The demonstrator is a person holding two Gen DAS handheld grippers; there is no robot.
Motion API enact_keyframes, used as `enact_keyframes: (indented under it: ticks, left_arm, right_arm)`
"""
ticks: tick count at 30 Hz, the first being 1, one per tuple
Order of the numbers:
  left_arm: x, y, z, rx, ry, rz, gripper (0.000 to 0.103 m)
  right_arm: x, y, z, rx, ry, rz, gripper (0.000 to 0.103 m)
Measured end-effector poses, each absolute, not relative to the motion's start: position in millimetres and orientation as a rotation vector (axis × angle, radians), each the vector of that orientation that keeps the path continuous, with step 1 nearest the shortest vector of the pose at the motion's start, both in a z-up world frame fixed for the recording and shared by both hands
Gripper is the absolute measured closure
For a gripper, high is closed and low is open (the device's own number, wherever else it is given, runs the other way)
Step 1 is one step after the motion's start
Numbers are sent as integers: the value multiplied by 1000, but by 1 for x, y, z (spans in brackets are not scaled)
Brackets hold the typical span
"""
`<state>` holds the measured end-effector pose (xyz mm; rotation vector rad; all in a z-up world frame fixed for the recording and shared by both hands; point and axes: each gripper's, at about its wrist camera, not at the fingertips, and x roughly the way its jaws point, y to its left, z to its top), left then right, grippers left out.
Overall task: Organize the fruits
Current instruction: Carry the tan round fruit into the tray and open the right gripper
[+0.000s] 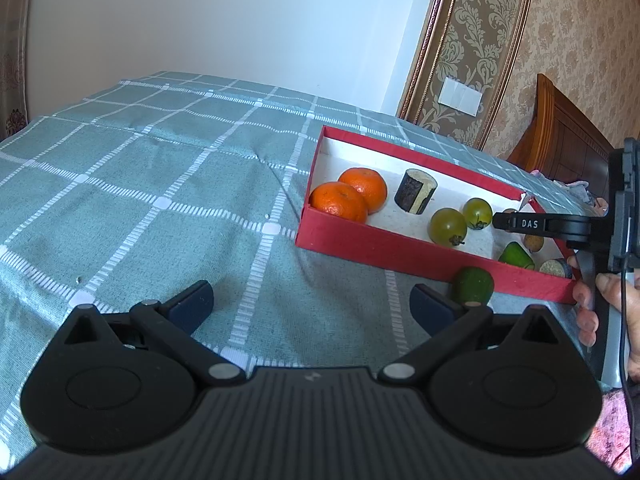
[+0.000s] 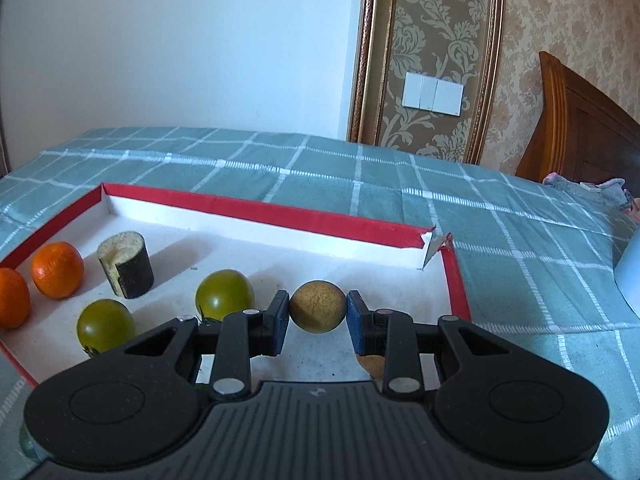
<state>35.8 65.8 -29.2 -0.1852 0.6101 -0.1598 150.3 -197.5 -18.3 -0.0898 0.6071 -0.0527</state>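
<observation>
A red box (image 1: 360, 246) with a white floor lies on the checked bedcover. Inside are two oranges (image 1: 338, 202), a dark-skinned cane piece (image 1: 414, 190), two green tomatoes (image 1: 448, 226) and a green chunk (image 1: 516, 256). My right gripper (image 2: 318, 314) is shut on a round brown fruit (image 2: 318, 304), held just above the box floor near its right end. A second brown fruit (image 2: 370, 362) lies under its right finger. My left gripper (image 1: 312, 296) stands open over bare cloth, left of a green fruit (image 1: 474, 286) that lies outside the box's front wall.
A person's hand (image 1: 600, 300) holds the right gripper at the box's near right corner. The box's far right corner (image 2: 436, 242) is torn open. A wooden headboard (image 2: 580, 128) and bundled cloth (image 2: 588, 190) are at the right. A white object (image 2: 630, 276) sits at the right edge.
</observation>
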Motion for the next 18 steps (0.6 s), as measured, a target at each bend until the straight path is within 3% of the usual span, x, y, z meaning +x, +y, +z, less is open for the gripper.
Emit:
enact_keyframes:
  ticks: [18]
  left_arm:
    - [36,66,-29,-186,610,-160,0]
  right_arm:
    - [160,-196,-24,-107,624,-73,73]
